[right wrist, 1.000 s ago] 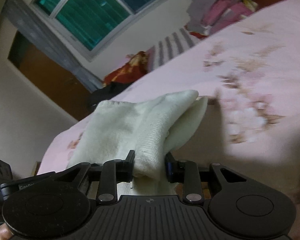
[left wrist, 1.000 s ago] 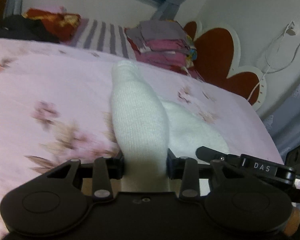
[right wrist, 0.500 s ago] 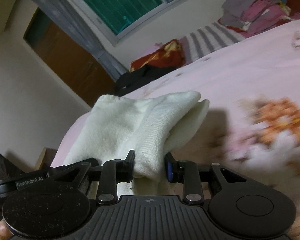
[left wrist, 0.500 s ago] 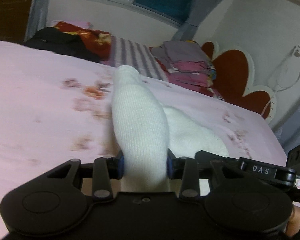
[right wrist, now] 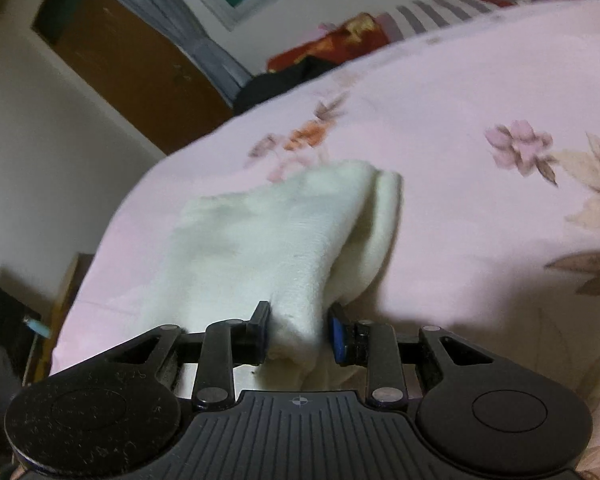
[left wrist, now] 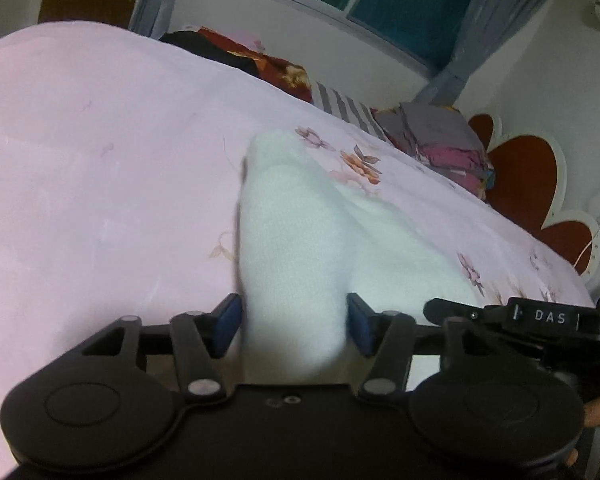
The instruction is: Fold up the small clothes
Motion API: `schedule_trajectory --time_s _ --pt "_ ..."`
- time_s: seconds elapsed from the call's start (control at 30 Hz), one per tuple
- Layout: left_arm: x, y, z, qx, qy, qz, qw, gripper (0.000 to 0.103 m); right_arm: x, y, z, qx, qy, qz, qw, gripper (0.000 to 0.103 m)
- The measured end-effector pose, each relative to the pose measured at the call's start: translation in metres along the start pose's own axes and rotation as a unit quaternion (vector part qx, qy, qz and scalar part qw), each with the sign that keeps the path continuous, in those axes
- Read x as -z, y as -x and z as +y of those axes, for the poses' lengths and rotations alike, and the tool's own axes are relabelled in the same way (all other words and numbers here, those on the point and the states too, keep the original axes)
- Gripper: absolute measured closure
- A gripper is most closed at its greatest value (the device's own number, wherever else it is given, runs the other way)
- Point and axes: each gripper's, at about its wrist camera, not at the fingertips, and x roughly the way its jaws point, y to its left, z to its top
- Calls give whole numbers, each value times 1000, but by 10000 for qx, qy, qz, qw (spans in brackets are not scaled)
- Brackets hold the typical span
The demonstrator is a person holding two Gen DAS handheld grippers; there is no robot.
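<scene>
- Over the pink flowered bedsheet [left wrist: 100, 184], the left wrist view shows the left gripper [left wrist: 294, 326] with the soft white folded sock [left wrist: 296, 248] between its blue pads [left wrist: 228, 324]. Its jaws have just been opening, and the pads look let go, with small gaps beside the sock.
- From the right wrist view, the right gripper [right wrist: 298, 334] is clenched on the same sock [right wrist: 268, 240], which lies on the sheet [right wrist: 460, 200].
- Far off sits a pile of folded clothes [left wrist: 440, 144].
</scene>
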Motion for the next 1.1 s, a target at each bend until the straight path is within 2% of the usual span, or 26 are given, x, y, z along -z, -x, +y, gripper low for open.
schedule_trajectory --time_s 0.03,0.07,0.13,0.2,0.23,0.33,0.47,0.57,0.7,0.8,0.9,0.93,0.97,1.1 --pt "-1 0 2 5 -20 2 10000 43 0 -1 -2 -21 -58 5 10000 72" --pt "-2 0 2 -1 -69 17 10000 42 1 -1 -5 -10 -136 6 9999 65" --pt "-8 2 2 -51 -156 88 9998 36 2 2 -10 190 -177 -74 9996 58" --pt "-13 6 6 -97 -243 126 9996 32 5 5 -4 310 -76 -98 9994 58" --pt "-13 7 7 -116 -250 134 9995 31 7 6 1 421 64 -127 9990 58" --pt "-12 12 9 -96 -328 135 9993 31 13 8 13 666 274 -239 9971 68" --pt "-15 26 9 -152 -444 29 9989 33 19 12 8 649 -104 -296 9974 68" --pt "-23 40 7 -112 -534 -125 9984 34 12 19 19 756 67 -324 9966 67" --pt "-37 46 -3 18 -647 -326 9974 39 0 39 39 898 460 -659 9927 67" --pt "-47 32 -13 57 -847 -334 9958 46 -13 36 52 1079 788 -850 9874 68" --pt "-55 7 -17 35 -875 -121 9961 52 -24 14 60 1131 1033 -846 9846 70" --pt "-56 -2 -17 -1 -895 -81 9960 52 -26 8 62 1148 1076 -825 9841 78" --pt "-55 -6 -17 -41 -926 -70 9957 52 -28 -1 63 1178 1102 -797 9837 80" --pt "-55 -23 -10 -226 -1028 37 9944 52 -31 -29 61 1380 1249 -674 9802 81"
